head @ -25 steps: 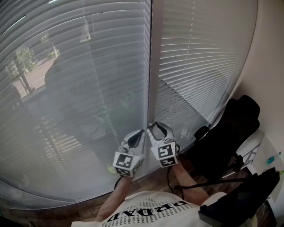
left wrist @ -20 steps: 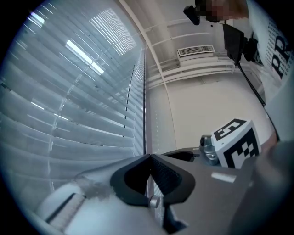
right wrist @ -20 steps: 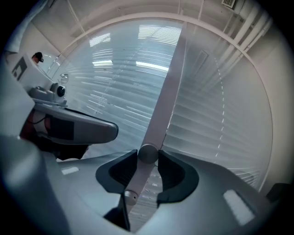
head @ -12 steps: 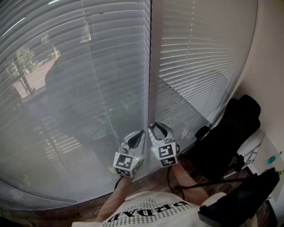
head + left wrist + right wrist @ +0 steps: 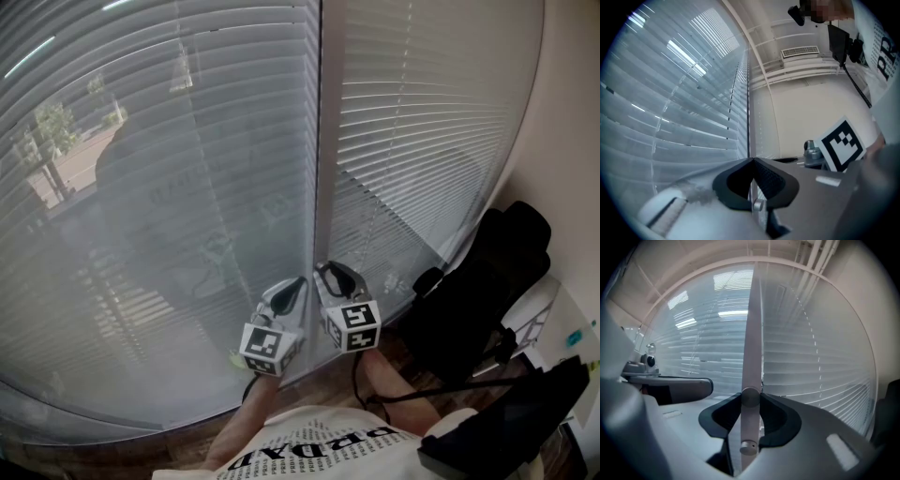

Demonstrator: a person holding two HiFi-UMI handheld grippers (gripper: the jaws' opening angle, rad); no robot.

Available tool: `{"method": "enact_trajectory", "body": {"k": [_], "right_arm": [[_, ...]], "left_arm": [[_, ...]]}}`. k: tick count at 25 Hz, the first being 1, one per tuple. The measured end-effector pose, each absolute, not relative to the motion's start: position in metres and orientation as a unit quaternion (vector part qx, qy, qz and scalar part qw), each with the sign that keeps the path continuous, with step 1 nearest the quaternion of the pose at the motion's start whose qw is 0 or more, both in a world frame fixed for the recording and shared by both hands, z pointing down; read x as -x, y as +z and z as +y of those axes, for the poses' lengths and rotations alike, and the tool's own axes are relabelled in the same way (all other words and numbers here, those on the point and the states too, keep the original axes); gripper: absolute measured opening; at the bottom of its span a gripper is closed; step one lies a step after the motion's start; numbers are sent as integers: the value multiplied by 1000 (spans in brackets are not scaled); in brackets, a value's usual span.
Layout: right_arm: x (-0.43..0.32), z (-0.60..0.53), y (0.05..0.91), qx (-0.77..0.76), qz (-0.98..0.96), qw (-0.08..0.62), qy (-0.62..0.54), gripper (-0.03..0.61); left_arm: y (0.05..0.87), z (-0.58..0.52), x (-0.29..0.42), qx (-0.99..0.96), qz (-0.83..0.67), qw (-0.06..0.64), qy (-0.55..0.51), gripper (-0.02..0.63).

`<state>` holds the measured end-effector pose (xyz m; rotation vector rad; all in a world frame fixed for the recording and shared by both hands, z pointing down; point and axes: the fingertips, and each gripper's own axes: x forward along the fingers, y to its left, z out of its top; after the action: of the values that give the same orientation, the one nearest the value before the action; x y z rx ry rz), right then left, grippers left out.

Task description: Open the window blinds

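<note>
Gripping blind wand (image 5: 752, 324), right gripper (image 5: 751, 398) jaws just closed onto it; left gripper (image 5: 752, 161) jaws together

Head view looks steeply down from behind both claws, left claw (image 5: 292, 286) and right claw (image 5: 330, 274), onto the blinds (image 5: 187, 187); each claw view sits close behind its own jaws, facing those blinds, the right along its wand (image 5: 751, 380), the left past a thin rod (image 5: 751, 192); all three share the blinds.

Greyish daylight coming in, tree (image 5: 52, 131) outside on the left. White window post (image 5: 323, 141) down the middle, beige wall (image 5: 562, 141) on the right, black office chair (image 5: 487, 281) below it, dark wood floor (image 5: 141, 441), ceiling vent (image 5: 800, 51).
</note>
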<state>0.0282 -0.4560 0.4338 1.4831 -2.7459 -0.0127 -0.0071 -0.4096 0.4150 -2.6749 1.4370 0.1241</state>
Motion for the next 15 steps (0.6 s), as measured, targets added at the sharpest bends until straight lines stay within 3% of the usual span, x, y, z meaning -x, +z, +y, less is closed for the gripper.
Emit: {"method": "enact_trajectory", "body": {"k": [10, 15], "right_arm": [[-29, -457, 433, -466, -881, -44, 73, 132], [-30, -455, 431, -477, -879, -7, 0, 135]], "left_arm": [[420, -411, 6, 881, 469, 50, 38, -8], [419, -410, 6, 881, 469, 51, 39, -8]]}}
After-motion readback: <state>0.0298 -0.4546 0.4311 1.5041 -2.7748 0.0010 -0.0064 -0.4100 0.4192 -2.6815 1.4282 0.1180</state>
